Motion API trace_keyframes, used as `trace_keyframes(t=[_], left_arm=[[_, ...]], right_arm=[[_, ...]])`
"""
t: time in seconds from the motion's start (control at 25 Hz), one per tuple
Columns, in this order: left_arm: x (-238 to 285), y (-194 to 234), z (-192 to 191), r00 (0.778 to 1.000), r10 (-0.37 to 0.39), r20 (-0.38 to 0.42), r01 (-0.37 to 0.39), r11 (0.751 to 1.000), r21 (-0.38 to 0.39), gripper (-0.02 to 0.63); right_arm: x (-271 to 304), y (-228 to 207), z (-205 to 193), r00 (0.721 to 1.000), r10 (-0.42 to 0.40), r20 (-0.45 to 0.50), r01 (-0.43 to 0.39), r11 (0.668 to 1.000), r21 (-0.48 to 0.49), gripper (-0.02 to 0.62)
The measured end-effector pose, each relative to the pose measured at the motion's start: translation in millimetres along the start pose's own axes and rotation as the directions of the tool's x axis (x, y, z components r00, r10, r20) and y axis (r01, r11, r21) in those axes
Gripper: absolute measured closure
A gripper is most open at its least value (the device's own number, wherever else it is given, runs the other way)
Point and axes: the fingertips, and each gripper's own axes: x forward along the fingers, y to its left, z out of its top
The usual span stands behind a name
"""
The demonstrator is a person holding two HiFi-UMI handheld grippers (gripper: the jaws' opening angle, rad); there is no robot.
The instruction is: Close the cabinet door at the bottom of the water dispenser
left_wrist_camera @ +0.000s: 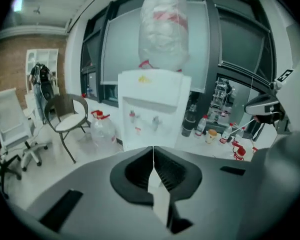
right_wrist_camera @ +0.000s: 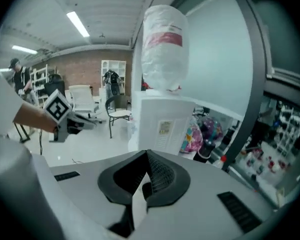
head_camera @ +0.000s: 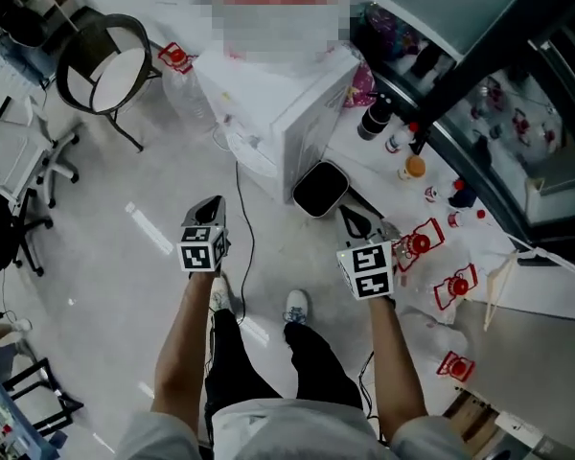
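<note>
The white water dispenser stands on the floor ahead of me, with a clear bottle upside down on top. In the left gripper view its front with two taps shows, but the gripper's own body hides its lower part, so I see no cabinet door. The right gripper view shows the dispenser's side. My left gripper is held up in the air, shut and empty. My right gripper is beside it at the same height, also shut with nothing in it. Both are short of the dispenser.
A dark, rounded, bin-like thing sits at the dispenser's near corner. A round-seat chair and an empty water jug stand to the left. Bottles and red-handled parts lie by the glass wall on the right. A cable runs across the floor.
</note>
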Motion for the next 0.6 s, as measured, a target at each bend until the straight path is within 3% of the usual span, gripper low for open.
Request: trace_keyframes(t=[0.36,0.6], left_arm=[[-148.1,-19.9,145.4,0.988,-0.055,0.143,0.027,0.982,0.189,0.583],[-217.8,-33.8,217.3,0.964,-0.111,0.241,0.051,0.968,0.244,0.583]], right_arm=[[-87.0,10.6,136.6,0.990,0.034,0.138,-0.021,0.995,-0.096,0.566],[-133.5,14.8,215.6,0.972,0.026,0.234,0.010,0.989,-0.150,0.568]])
